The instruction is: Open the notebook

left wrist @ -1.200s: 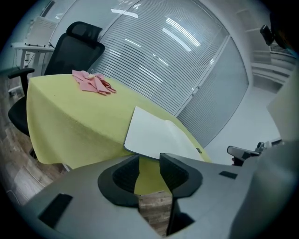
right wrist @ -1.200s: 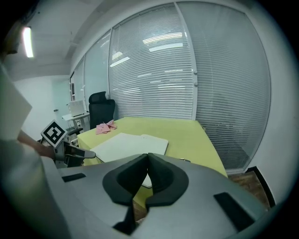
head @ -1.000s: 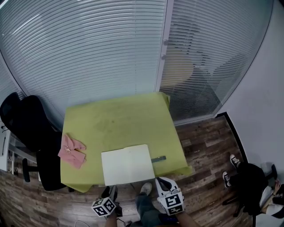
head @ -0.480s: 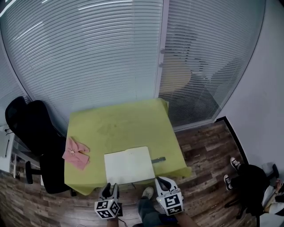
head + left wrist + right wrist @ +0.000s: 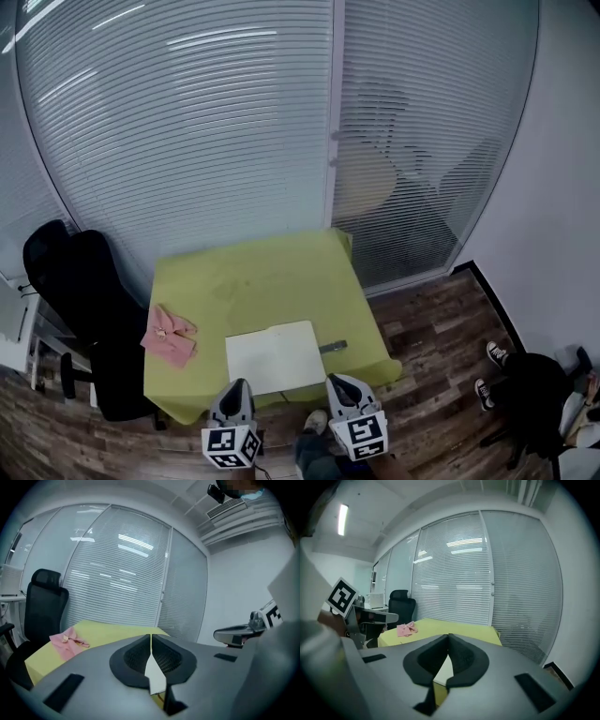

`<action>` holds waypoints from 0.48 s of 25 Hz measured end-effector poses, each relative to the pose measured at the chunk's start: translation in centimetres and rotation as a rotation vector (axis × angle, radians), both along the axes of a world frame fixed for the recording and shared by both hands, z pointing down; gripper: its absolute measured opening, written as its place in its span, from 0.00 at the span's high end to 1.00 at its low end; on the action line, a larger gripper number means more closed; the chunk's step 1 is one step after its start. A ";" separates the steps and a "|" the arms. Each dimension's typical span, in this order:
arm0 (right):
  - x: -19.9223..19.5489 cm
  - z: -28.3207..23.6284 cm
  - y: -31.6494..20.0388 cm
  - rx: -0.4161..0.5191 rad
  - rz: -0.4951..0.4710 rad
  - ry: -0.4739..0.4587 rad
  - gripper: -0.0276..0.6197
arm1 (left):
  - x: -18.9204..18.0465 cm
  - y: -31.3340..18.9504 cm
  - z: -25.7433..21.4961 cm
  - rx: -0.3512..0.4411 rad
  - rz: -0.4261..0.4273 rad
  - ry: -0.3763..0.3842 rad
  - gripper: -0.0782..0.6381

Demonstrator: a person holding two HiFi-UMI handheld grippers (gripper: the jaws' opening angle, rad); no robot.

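Note:
A white notebook (image 5: 275, 356) lies flat on the yellow-green table (image 5: 253, 281), near its front edge. Beside its right edge lies a small dark pen-like thing (image 5: 333, 347). My left gripper (image 5: 234, 387) hovers just in front of the table edge, below the notebook's left corner. Its jaws have just been closing and now meet, with nothing between them (image 5: 150, 635). My right gripper (image 5: 339, 382) hangs in front of the notebook's right corner, also shut and empty (image 5: 448, 635). Neither gripper touches the notebook.
A crumpled pink cloth (image 5: 169, 333) rests at the table's left edge. A black office chair (image 5: 80, 300) stands to the left of the table. Glass walls with blinds (image 5: 234, 141) close off the far side. A seated person's shoes and legs (image 5: 539, 394) show at the right.
Both grippers have risen in front of the table's edge, the left one more, and it has rolled. The left jaws have come together. The head view has pulled back, so the table looks smaller.

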State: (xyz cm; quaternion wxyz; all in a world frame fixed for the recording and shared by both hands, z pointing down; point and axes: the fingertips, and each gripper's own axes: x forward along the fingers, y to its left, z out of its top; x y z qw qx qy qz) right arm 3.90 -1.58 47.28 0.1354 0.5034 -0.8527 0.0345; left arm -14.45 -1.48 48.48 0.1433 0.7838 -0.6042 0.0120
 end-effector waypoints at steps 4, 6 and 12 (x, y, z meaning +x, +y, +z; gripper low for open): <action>-0.3 -1.7 0.8 0.036 0.007 -0.017 0.94 | 0.1 0.5 -2.6 0.047 0.000 -0.008 0.85; -0.4 -2.6 1.2 0.054 0.010 -0.020 0.94 | 0.1 0.8 -3.4 0.058 0.000 -0.011 0.86; -0.7 -3.7 2.2 0.104 -0.010 -0.058 0.94 | 0.5 1.6 -3.9 0.066 0.013 -0.001 0.86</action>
